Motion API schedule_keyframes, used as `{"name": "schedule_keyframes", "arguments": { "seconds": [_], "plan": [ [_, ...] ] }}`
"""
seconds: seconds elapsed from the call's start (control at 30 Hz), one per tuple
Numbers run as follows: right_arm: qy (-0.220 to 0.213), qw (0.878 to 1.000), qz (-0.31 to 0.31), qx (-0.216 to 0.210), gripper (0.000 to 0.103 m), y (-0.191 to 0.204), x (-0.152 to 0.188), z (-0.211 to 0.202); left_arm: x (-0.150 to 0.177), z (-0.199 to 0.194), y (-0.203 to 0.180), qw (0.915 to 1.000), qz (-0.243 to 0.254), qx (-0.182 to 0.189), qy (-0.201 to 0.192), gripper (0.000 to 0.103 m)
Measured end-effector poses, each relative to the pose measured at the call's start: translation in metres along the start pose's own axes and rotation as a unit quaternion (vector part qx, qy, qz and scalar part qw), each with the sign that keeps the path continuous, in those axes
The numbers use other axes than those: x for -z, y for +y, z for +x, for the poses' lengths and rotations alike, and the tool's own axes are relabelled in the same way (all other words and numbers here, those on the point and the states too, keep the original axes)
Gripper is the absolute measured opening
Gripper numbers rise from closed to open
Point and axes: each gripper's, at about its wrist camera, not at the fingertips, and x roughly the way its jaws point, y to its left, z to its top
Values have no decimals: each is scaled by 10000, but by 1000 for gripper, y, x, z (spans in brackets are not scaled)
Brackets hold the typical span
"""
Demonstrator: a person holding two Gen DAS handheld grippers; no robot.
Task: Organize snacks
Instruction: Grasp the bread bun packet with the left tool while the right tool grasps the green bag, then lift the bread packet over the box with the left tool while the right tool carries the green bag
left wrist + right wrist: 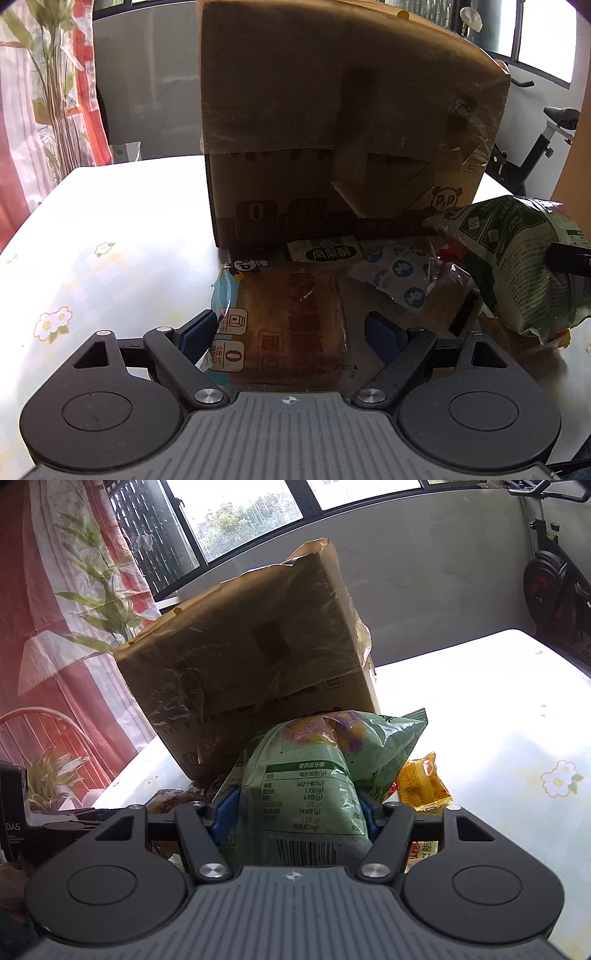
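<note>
Sunny worktop [110, 206] holds a big box [332, 129] at the far side. My right fingers [295, 808] squeeze the green snack bag [314, 797]. My left fingers [291, 332] are spread around the bread pack [291, 321], not pinching. Its slippery wrap could slide away.

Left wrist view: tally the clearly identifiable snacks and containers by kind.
Cardboard box: 1
Bread packet: 1
Green bag: 1
Small wrapped snacks: 2 (pineapple-cake packet, blue-dotted packet)
Total: 5
</note>
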Motion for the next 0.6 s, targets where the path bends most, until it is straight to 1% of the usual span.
{"name": "schedule_keyframes", "arguments": {
  "seconds": [0.07,0.13,0.2,0.27,0.37,0.6],
  "plan": [
    [-4,10000,19,-13,65,0,0,0,4,2,1,9999,9,-156,-1,76],
    [-19,10000,-5,-28,65,2,1,0,7,-2,2,9999,26,-84,-73,73],
    [-48,10000,-55,-36,65,3,2,-3,11,-6,4,10000,-51,-3,-74,73],
    [-78,9999,-92,-43,65,3,2,-6,14,-16,9,9996,-258,22,-92,72],
    [-136,9998,-97,-57,65,4,3,-10,19,-38,17,9976,-612,117,-304,72],
    [-244,9996,-109,-65,65,5,3,-21,22,-81,25,9928,-877,48,-812,72]
  ]
}}
